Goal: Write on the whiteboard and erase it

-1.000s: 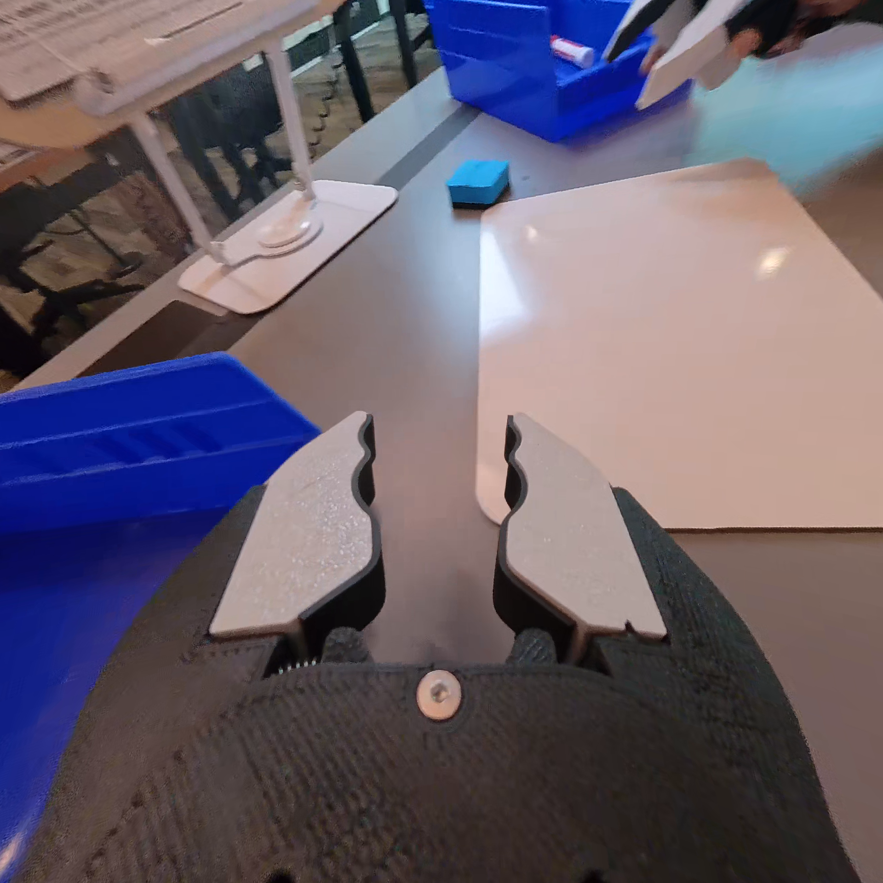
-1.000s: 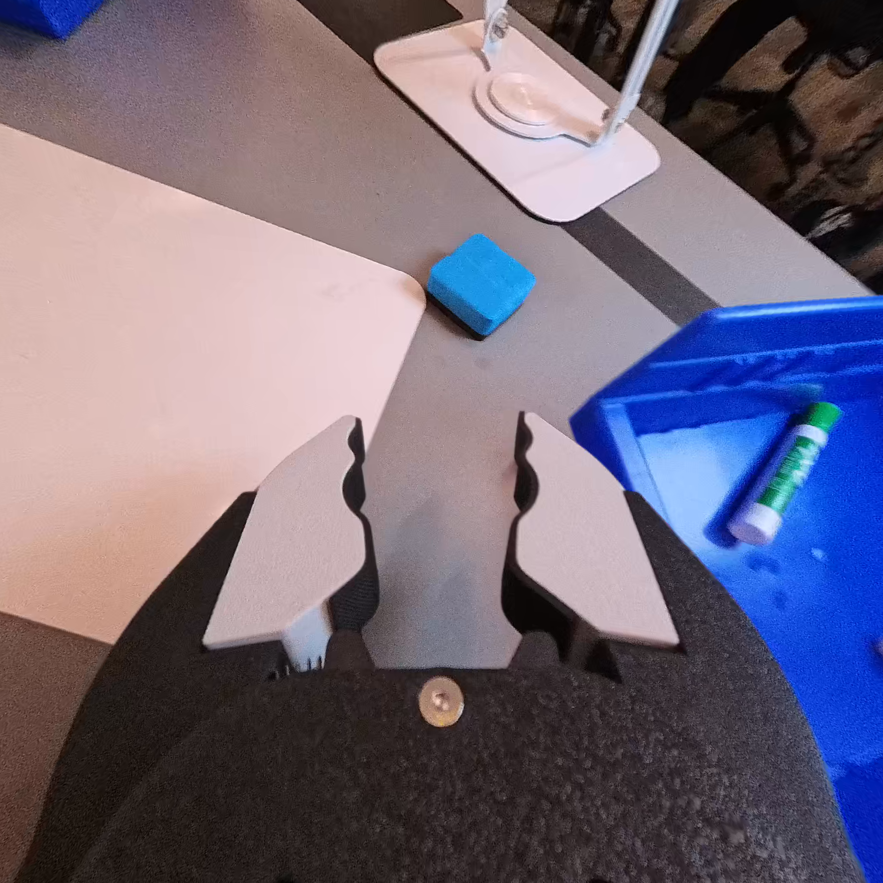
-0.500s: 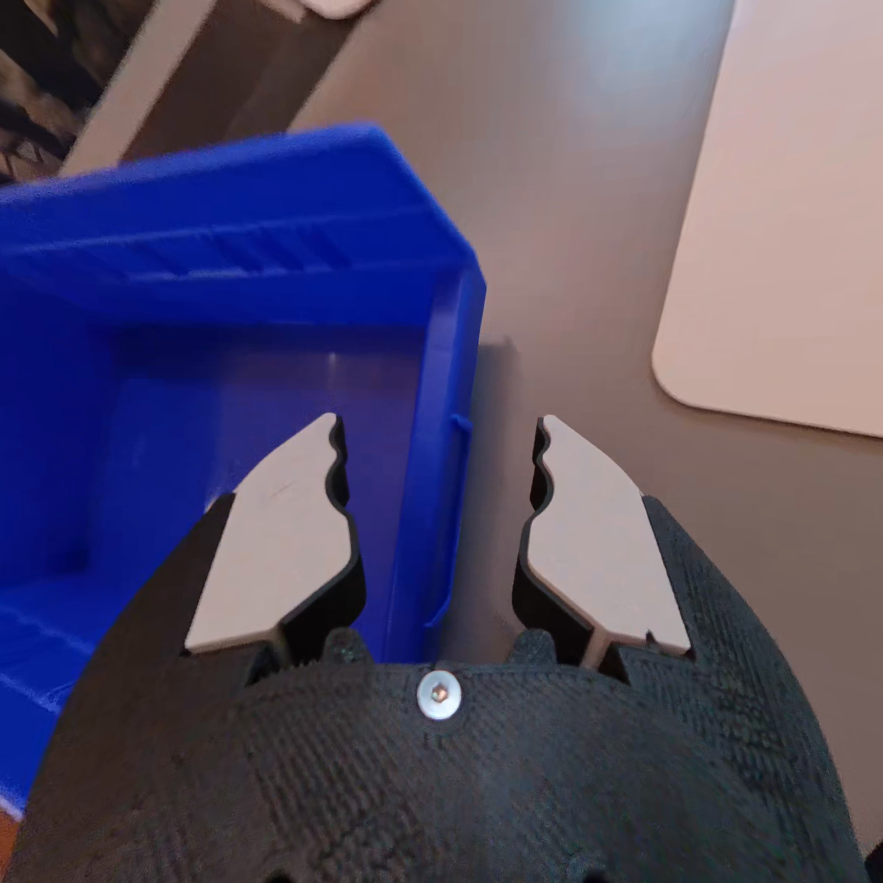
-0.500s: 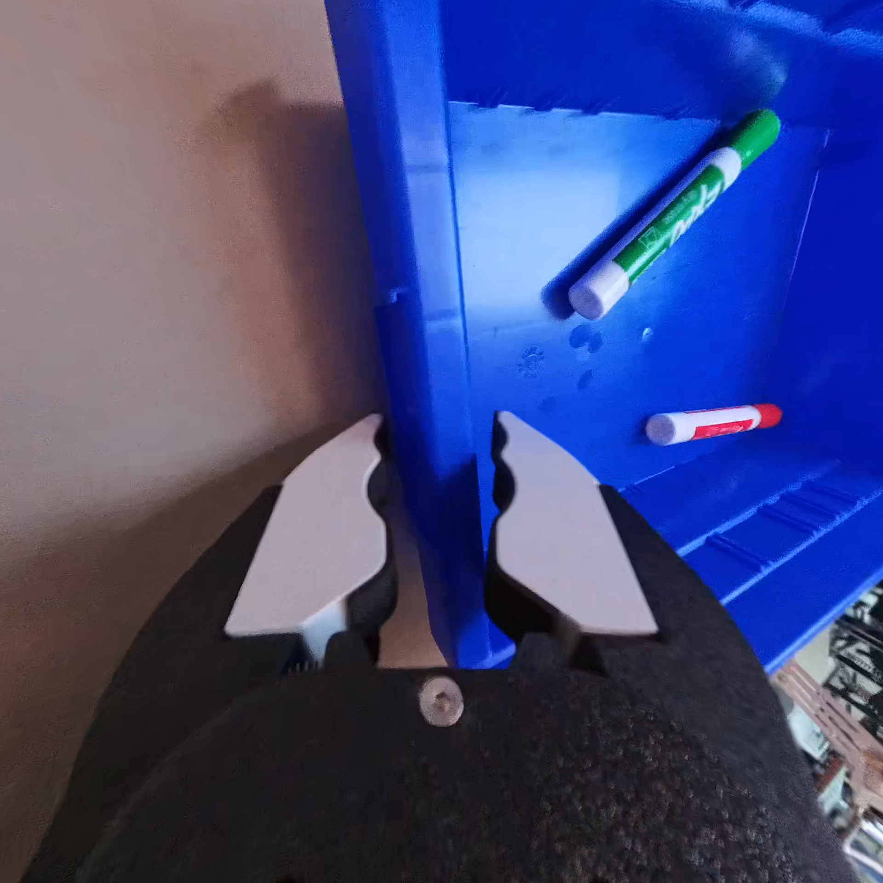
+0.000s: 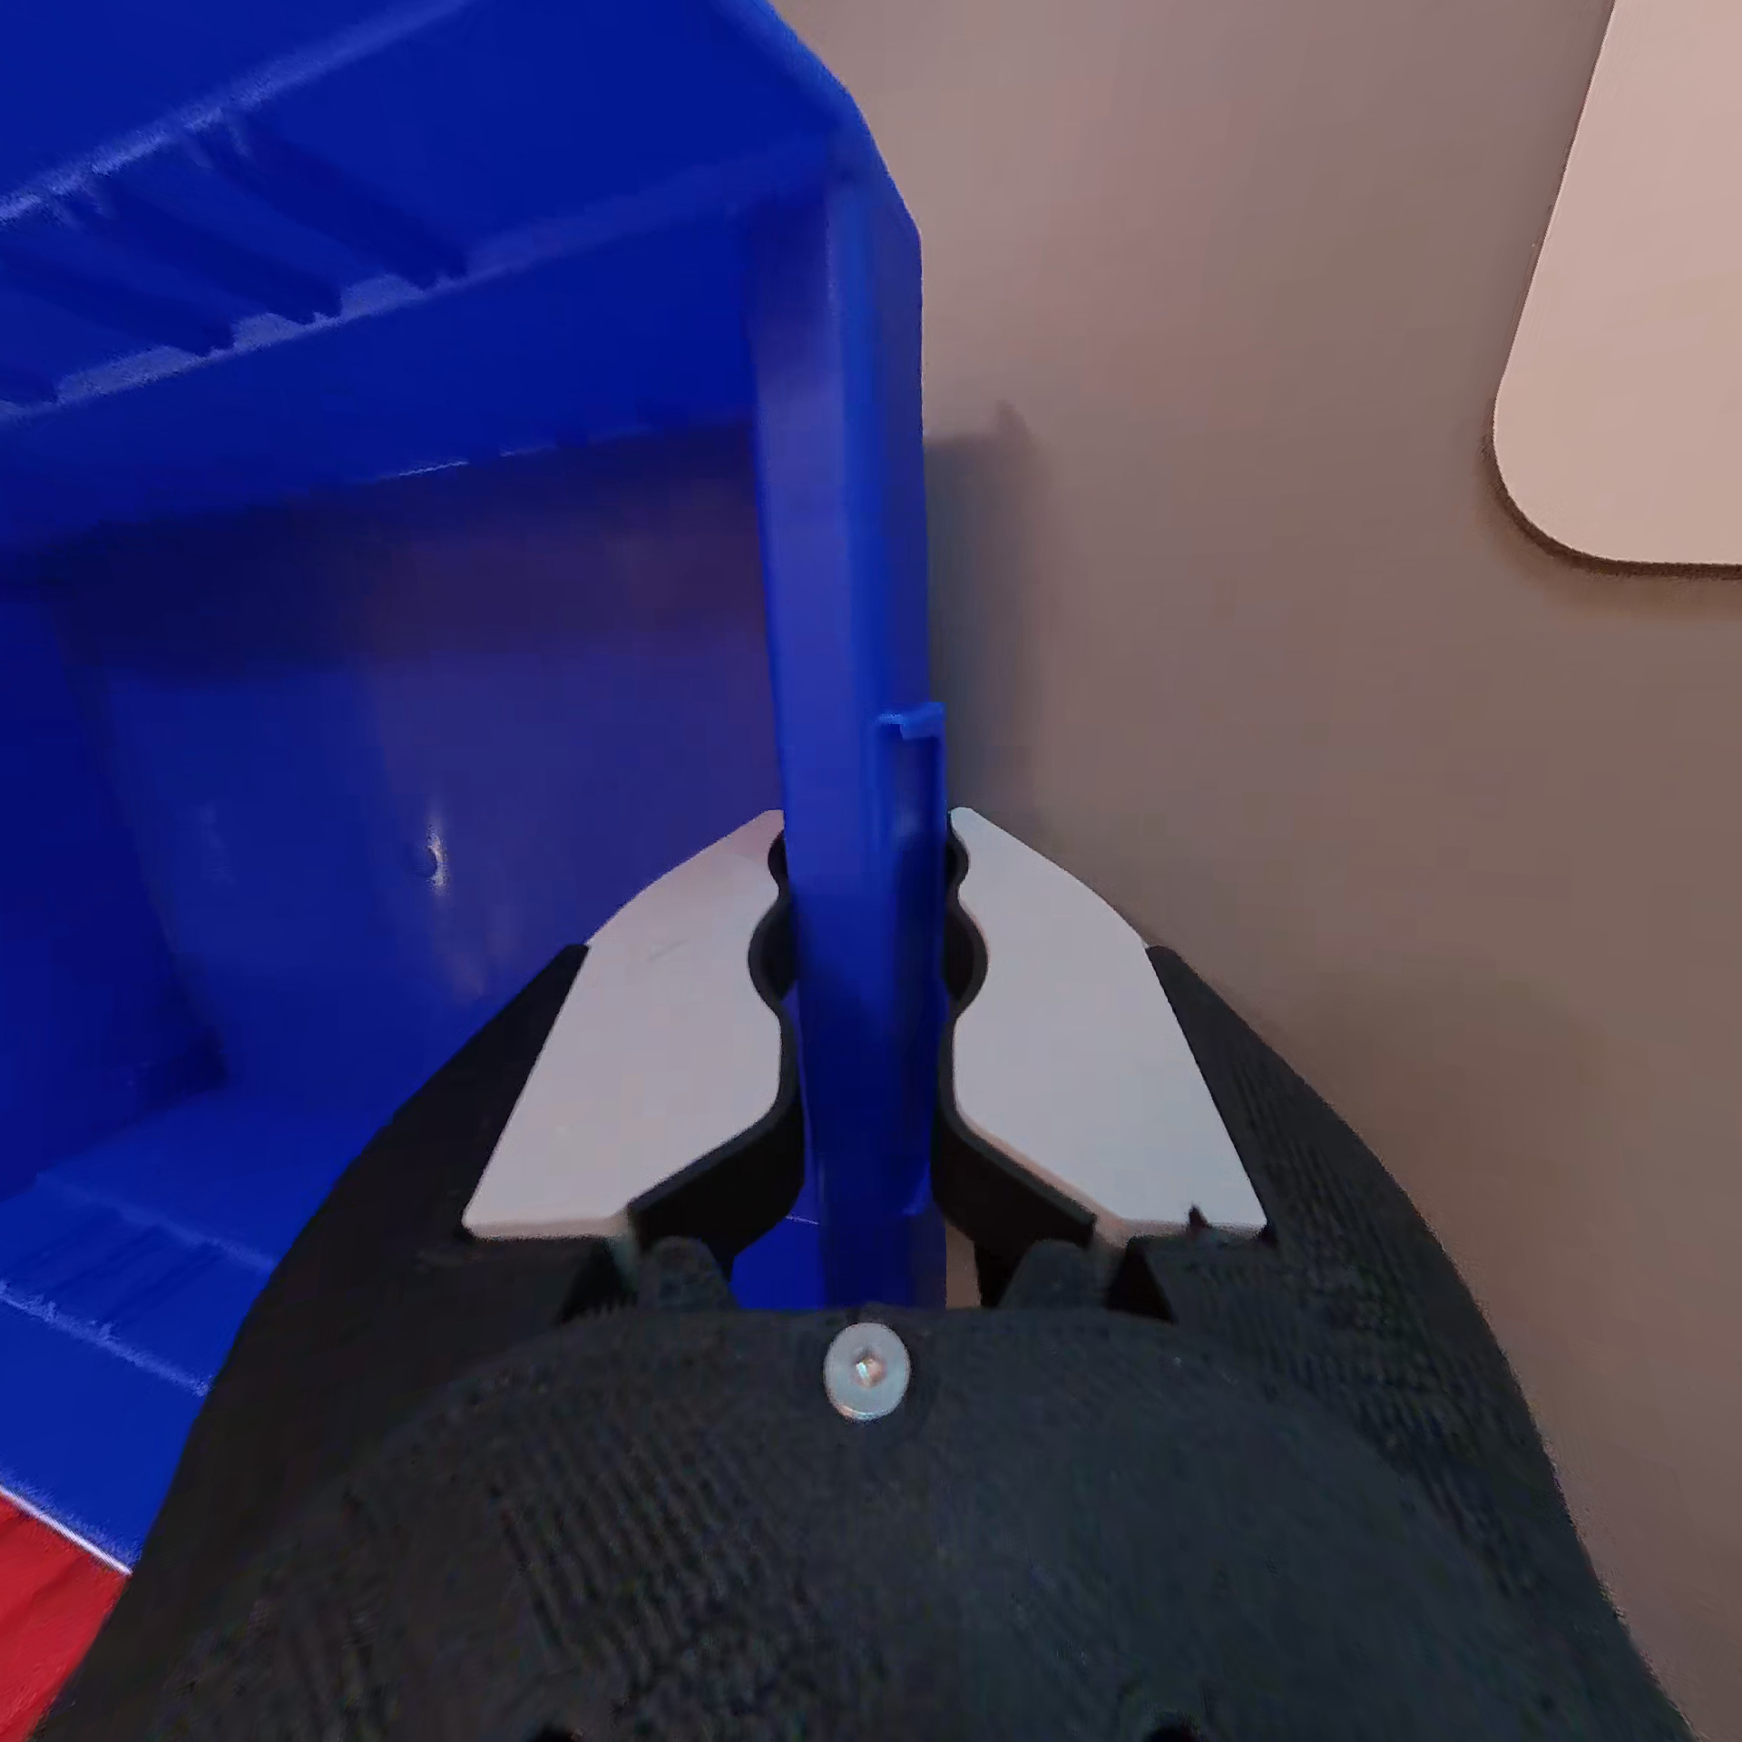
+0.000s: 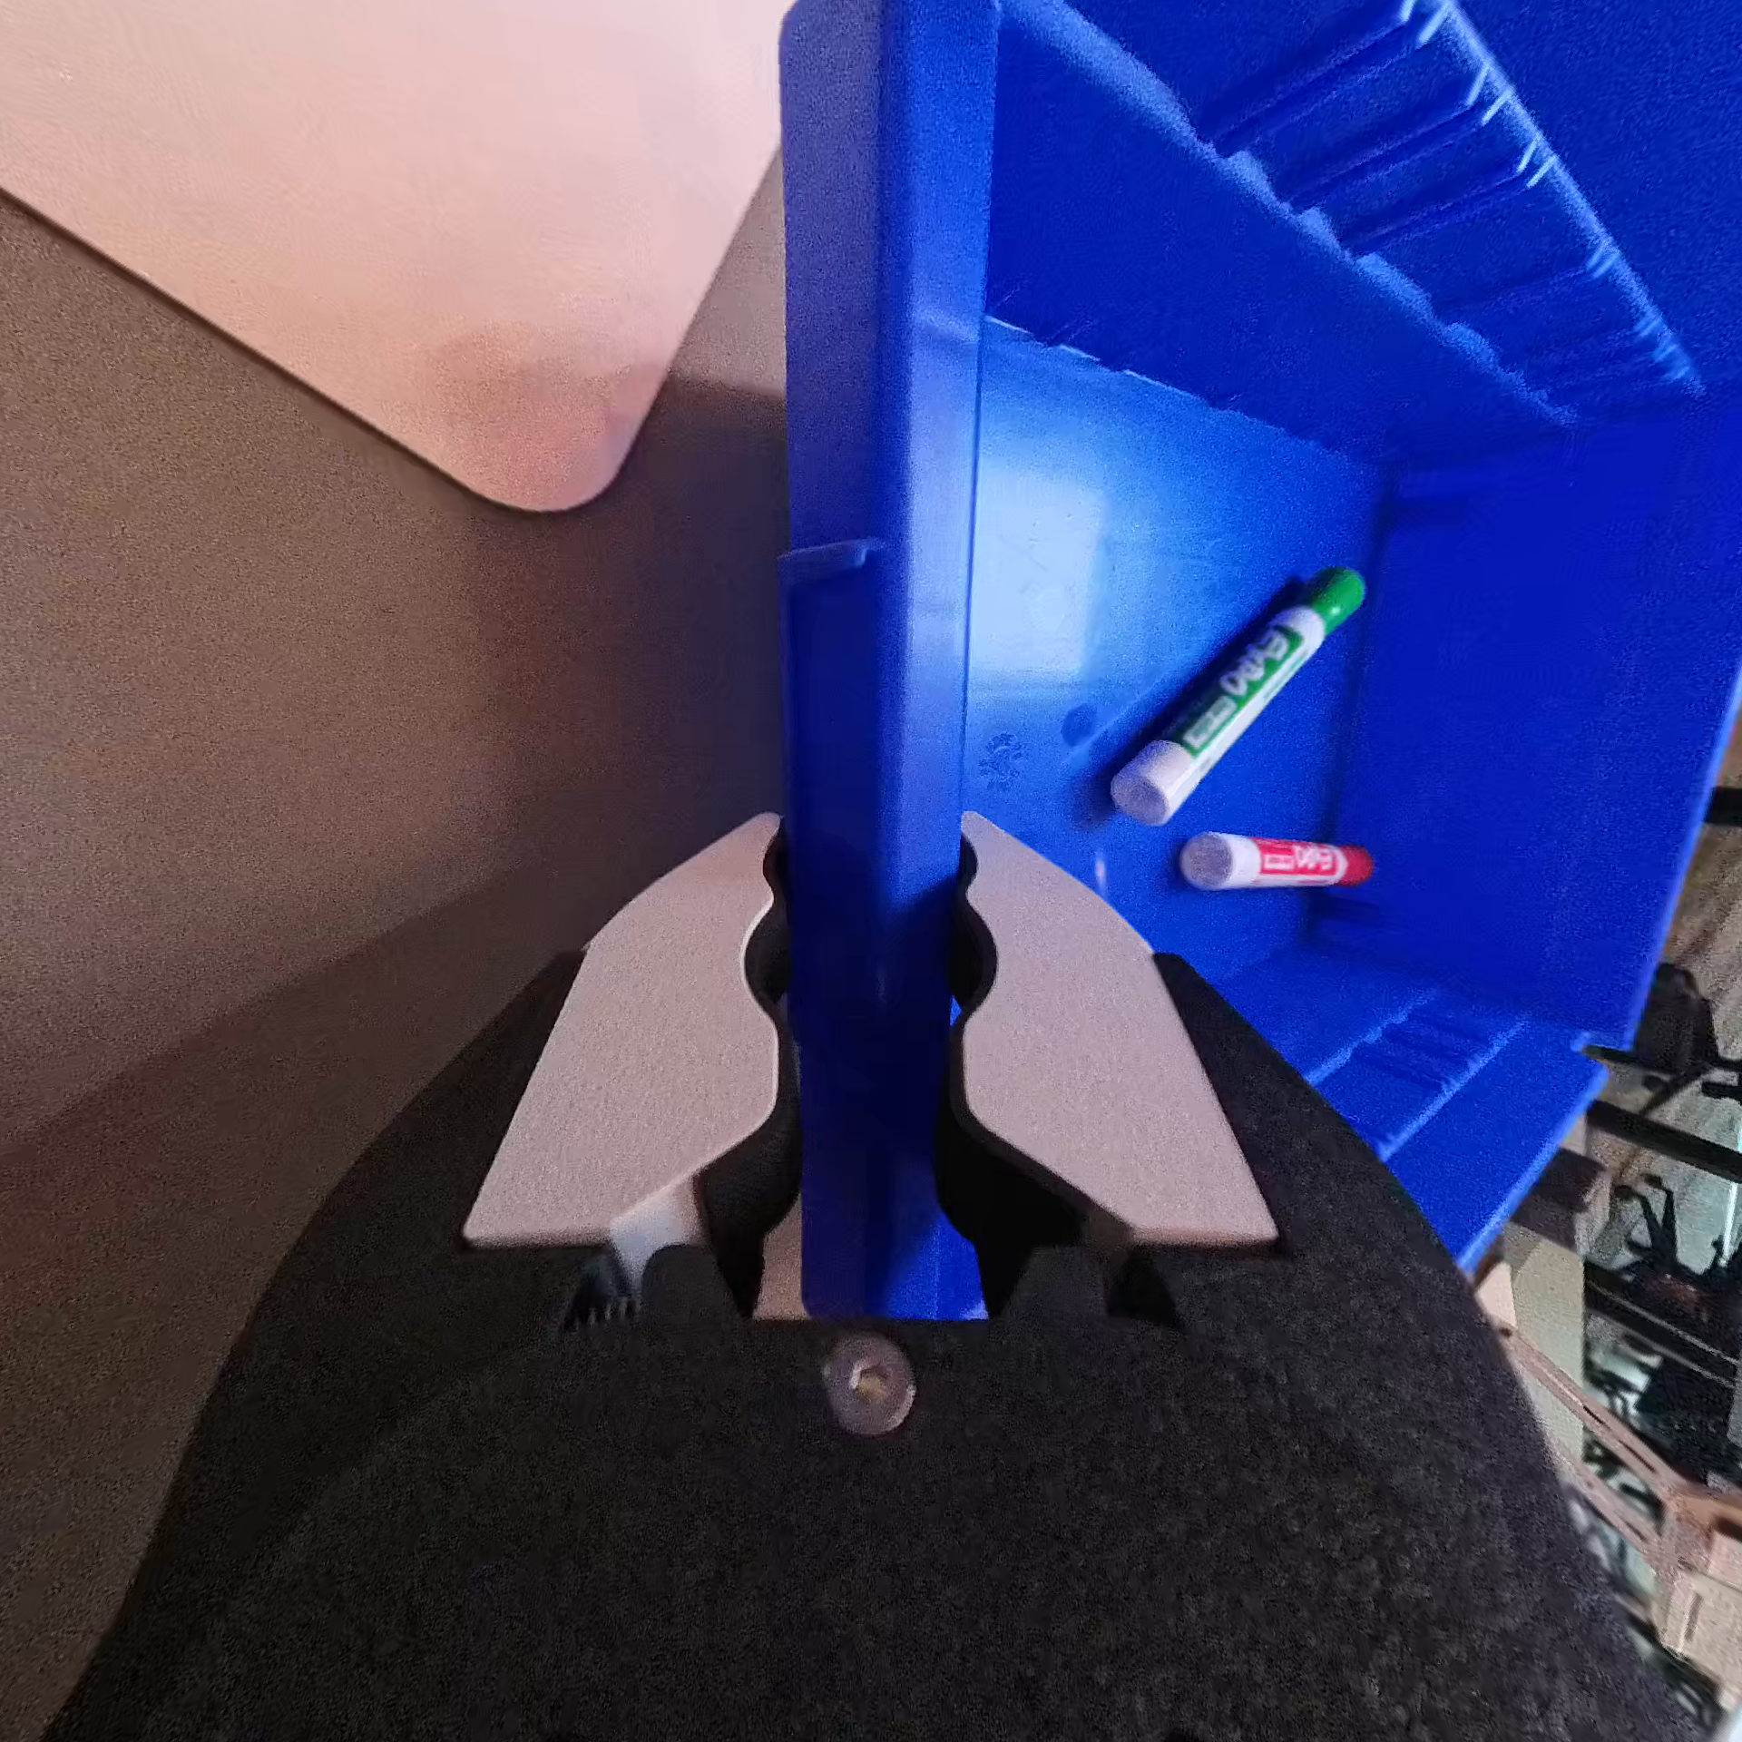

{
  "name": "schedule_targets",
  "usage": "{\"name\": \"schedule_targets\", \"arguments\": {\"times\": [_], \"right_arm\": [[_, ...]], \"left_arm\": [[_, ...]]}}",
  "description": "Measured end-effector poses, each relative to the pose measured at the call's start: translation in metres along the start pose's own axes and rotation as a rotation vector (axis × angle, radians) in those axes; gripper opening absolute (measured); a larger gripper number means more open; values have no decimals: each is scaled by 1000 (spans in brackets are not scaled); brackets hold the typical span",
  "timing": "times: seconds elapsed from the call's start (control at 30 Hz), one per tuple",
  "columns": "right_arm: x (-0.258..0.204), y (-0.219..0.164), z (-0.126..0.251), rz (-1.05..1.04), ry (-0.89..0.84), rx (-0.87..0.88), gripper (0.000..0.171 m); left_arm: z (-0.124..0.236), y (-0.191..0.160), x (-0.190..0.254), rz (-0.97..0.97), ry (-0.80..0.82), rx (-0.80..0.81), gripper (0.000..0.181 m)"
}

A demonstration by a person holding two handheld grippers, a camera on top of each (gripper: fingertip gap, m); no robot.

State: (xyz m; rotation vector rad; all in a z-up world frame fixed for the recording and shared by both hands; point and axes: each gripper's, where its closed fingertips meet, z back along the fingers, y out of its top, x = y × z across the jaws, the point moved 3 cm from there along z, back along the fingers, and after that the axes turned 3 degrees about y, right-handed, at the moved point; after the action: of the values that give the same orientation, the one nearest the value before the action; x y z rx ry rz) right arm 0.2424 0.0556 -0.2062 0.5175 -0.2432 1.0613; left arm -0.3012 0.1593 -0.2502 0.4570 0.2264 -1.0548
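The left gripper [image 5: 862, 848] is clamping the upright side wall of an empty blue plastic storage bin [image 5: 396, 584], one finger sitting inside the bin and the other outside against the wall's outer rib. To the right of that wall the grey matte tabletop [image 5: 1225, 660] is lying bare, and the rounded corner of the flat white whiteboard [image 5: 1640, 377] is showing well apart from the bin at the upper right edge of the left wrist view. A red strip is peeking out at the lower left corner, too little of it visible to identify.

The right gripper [image 6: 869, 839] is likewise squeezing the near side wall of a second blue plastic bin [image 6: 1178, 283], its fingers straddling the rim. Inside this bin a green-capped white marker [image 6: 1235, 698] is lying at a slant on the floor, and a red-capped white marker [image 6: 1273, 861] is lying just below it, the two apart from each other and clear of the gripped wall. Left of the wall the tabletop [image 6: 330, 754] is open, with the whiteboard's [image 6: 377, 207] rounded corner sitting near the bin but not touching it. Beyond the bin's far right edge, dark blurred furniture is showing below table level.
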Motion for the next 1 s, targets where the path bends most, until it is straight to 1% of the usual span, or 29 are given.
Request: {"name": "schedule_targets", "arguments": {"times": [0.13,0.27,0.37,0.5,0.57,0.67,0.77,0.9,1.0], "right_arm": [[-16,13,35,1,-28,87,30],[-31,34,56,3,-41,175,30],[-44,58,64,40,-51,225,30],[-63,96,65,164,-90,256,30],[-71,118,67,229,-93,279,30],[-88,154,65,326,-66,318,30],[-111,193,54,430,-32,356,30],[-142,245,28,533,12,410,30],[-165,276,2,590,40,422,30]], "left_arm": [[5,-2,9,-1,34,30,28],[17,-12,16,-28,128,73,29],[31,-21,21,-9,176,97,30],[53,-35,26,17,231,155,30],[65,-44,28,17,266,160,30],[82,-58,29,24,321,151,30],[99,-70,27,47,352,153,30],[119,-82,24,64,397,156,30],[131,-89,21,69,428,152,30]]}}
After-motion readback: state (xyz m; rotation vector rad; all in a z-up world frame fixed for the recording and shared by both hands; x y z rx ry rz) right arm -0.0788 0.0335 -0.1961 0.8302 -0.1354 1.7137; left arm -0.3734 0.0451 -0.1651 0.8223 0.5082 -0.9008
